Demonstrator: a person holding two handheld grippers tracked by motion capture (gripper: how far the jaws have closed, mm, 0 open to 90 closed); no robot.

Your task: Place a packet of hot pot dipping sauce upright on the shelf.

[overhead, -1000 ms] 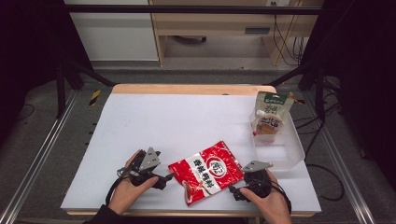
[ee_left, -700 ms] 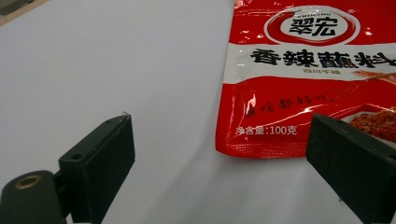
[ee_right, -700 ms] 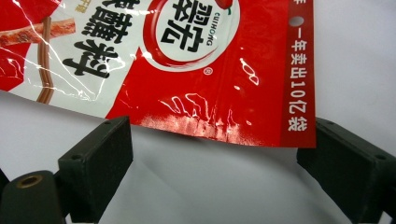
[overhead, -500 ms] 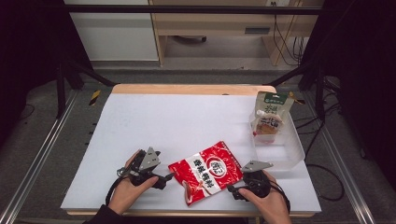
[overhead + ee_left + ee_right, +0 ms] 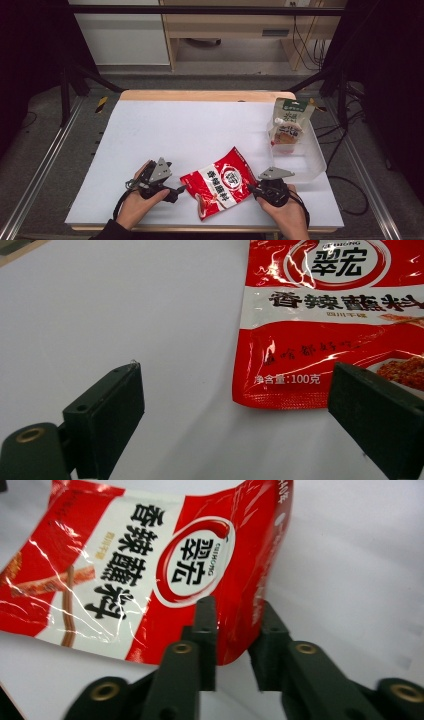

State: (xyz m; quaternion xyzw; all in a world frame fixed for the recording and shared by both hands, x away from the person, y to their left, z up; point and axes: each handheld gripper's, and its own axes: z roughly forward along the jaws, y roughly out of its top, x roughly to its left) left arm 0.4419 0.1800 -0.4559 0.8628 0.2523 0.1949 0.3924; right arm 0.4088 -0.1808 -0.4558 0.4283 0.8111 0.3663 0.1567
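1. Nearest the table's front edge, at about 6 o'clock: red seasoning pouch [image 5: 218, 183] lying flat on the white table [image 5: 170, 130], slanted, between the two grippers.
2. At 5 o'clock: right gripper [image 5: 251, 188] narrowed on the pouch's edge, jaws pinching the red film from both sides, edge curled up where held.
3. At 7 o'clock: left gripper [image 5: 181, 190] spread wide, just beside the pouch's lower corner, touching nothing.
4. Judged step: grasp secured, lift about to begin.
5. Likely next: raise and carry toward the clear bin [image 5: 306, 156] at 2 o'clock; needs a firm pinch, since thin film may slip.
6. Farthest: green-topped pouch [image 5: 288, 123] standing upright in that bin.
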